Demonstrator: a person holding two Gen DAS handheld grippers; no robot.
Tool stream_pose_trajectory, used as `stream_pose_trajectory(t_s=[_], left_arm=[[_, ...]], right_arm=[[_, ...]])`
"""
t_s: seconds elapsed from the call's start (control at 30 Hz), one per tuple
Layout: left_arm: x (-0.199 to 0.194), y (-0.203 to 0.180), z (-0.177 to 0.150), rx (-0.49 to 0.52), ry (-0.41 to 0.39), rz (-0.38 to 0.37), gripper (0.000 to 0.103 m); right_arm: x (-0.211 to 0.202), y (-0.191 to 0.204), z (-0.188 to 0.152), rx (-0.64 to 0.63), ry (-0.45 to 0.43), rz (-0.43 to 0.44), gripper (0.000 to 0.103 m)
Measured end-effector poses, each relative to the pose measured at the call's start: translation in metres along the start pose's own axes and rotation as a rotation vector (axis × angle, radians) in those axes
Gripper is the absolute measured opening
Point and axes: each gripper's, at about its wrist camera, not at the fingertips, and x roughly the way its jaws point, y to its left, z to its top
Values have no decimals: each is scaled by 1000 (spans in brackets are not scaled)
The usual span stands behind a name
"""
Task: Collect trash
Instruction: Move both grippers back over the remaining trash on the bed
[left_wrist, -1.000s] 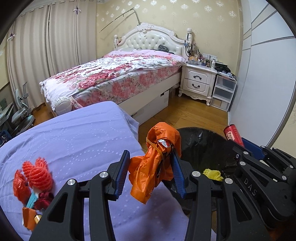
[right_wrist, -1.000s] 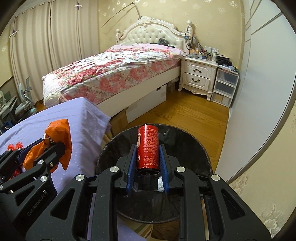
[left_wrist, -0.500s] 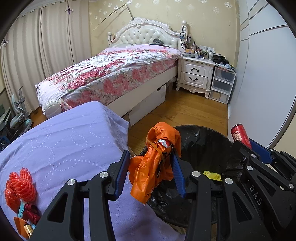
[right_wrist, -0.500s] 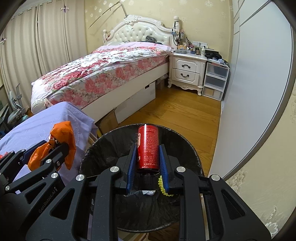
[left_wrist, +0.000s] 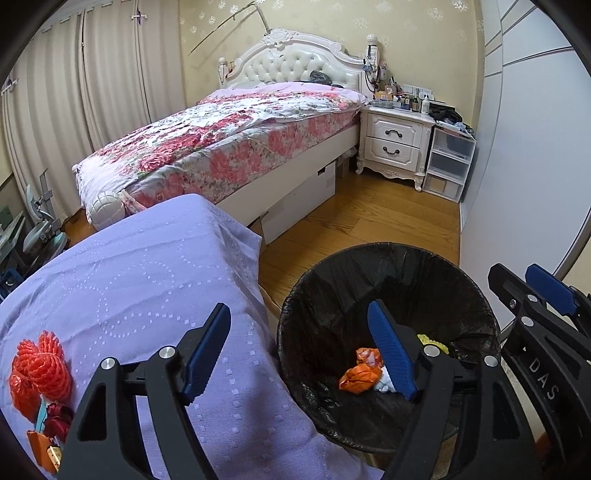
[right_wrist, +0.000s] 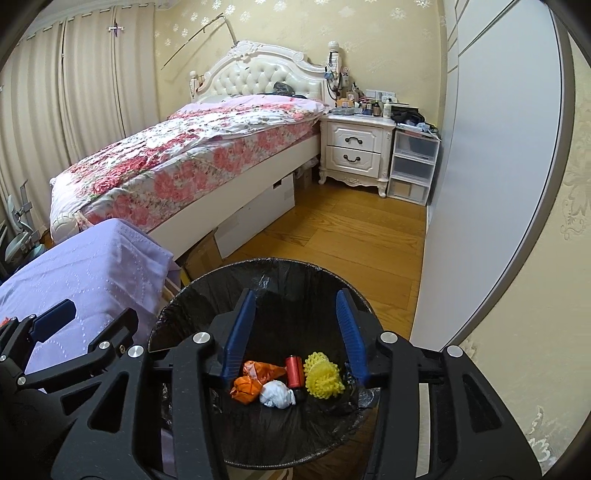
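Both tools are spread wide and empty above the bin (right_wrist: 258, 280). The can (right_wrist: 294, 371) and orange bag (right_wrist: 255, 380) lie inside. Red netting (left_wrist: 40, 369) remains on the surface (left_wrist: 140, 280) at 9 o'clock, judged next pickup.

Soft, even indoor light; sharp fisheye views.
Straight lines bow strongly toward the edges, corners fall into black vignette, and shadows stay faint with no harsh glare.
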Motion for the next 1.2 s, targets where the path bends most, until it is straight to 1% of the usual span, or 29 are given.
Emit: stream_pose_trajectory(t_s=[0.07, 0.37, 0.63, 0.87, 1.2], left_arm=[[-1, 3, 0, -3, 0, 4, 76], [-19, 26, -10, -28, -4, 36, 79], [-42, 50, -24, -62, -10, 67, 79], [-64, 72, -35, -95, -28, 100, 79], [-90, 120, -57, -178, -30, 174, 79]], right_arm=[[-2, -2, 0, 2, -4, -5, 52], [-13, 2, -8, -10, 0, -4, 67], [-21, 16, -22, -37, 35, 26, 68], [-34, 36, -31, -85, 39, 55, 68], [-52, 68, -37, -129, 39, 131, 68]])
